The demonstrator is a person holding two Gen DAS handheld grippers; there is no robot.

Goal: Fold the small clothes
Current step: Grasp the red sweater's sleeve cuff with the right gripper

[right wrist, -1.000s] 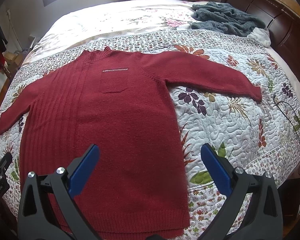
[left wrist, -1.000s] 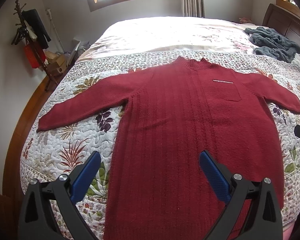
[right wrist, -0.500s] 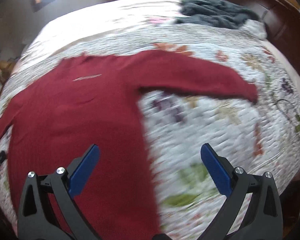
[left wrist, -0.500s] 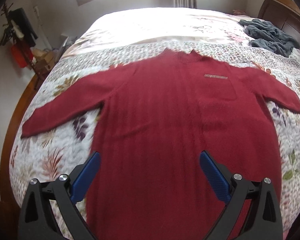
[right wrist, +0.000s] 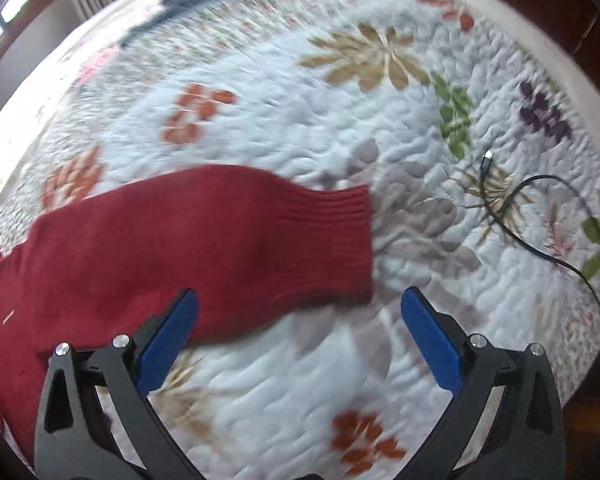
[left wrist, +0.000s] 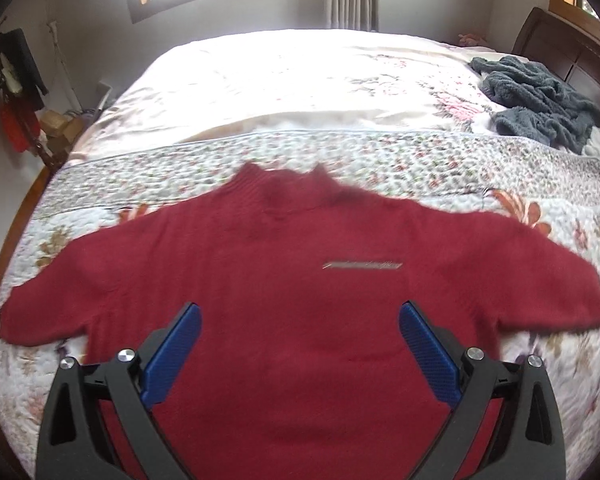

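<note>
A dark red knit sweater [left wrist: 300, 280] lies flat and face up on the floral quilt [left wrist: 420, 164], sleeves spread to both sides. My left gripper [left wrist: 300, 320] hovers open over the sweater's chest, nothing between its blue pads. In the right wrist view the sweater's right sleeve [right wrist: 204, 240] stretches across the quilt, its ribbed cuff [right wrist: 348, 236] pointing right. My right gripper [right wrist: 300, 304] is open just above and in front of that cuff, empty. The sweater's hem is hidden in both views.
A grey fluffy garment [left wrist: 540, 100] lies near the dark wooden headboard [left wrist: 568, 52]. A black cable [right wrist: 540, 216] with a plug curls on the quilt right of the cuff. A coat stand [left wrist: 12, 80] and boxes stand left of the bed, below a window.
Both grippers moved forward over the bed. The left went from the hem up to the chest. The right swung right and closed in on the right sleeve's cuff. Both stayed open.
</note>
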